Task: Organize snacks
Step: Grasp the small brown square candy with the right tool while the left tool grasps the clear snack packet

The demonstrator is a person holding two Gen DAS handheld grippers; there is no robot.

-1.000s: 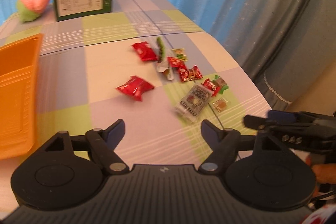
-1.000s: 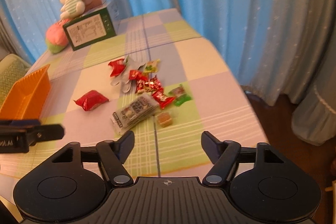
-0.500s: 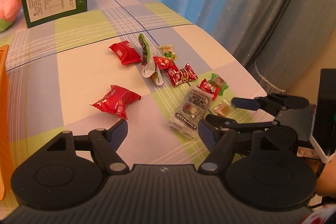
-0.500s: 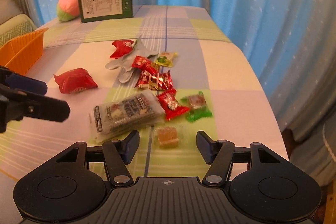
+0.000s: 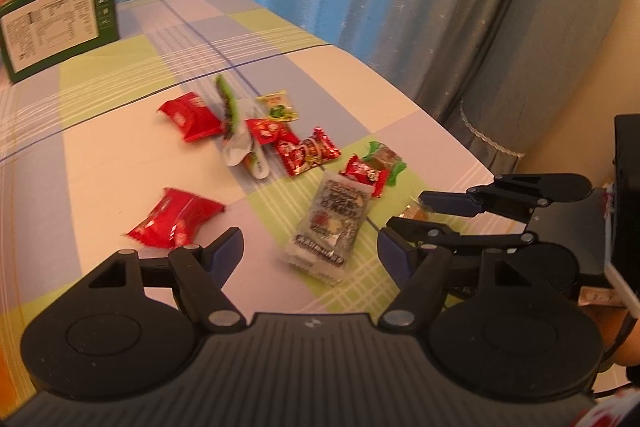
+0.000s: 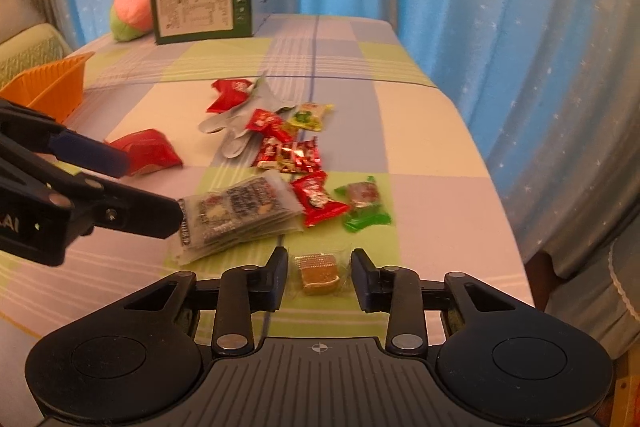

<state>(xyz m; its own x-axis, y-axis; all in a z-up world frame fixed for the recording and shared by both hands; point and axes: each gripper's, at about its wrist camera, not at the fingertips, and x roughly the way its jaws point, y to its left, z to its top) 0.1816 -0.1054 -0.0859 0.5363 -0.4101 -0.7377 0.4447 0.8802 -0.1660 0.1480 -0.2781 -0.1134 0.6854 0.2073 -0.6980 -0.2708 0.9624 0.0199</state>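
The right claw [image 6: 319, 273] has just been closing and stands narrowed around a small golden cube candy [image 6: 318, 268] in clear crinkly wrap at lower centre, pads just beside it, not pressing. The left claw [image 5: 310, 253] gapes wide, empty, over a flat printed packet [image 5: 331, 223]. Glossy red wrappers [image 6: 289, 154] litter the checked table [image 6: 424, 131].

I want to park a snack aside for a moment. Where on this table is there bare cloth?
Free: the cloth between the green box and the snack pile, and the strip along the curtain-side table edge. Crowded: the middle, and near the orange basket, where the left gripper hovers by the red packet.
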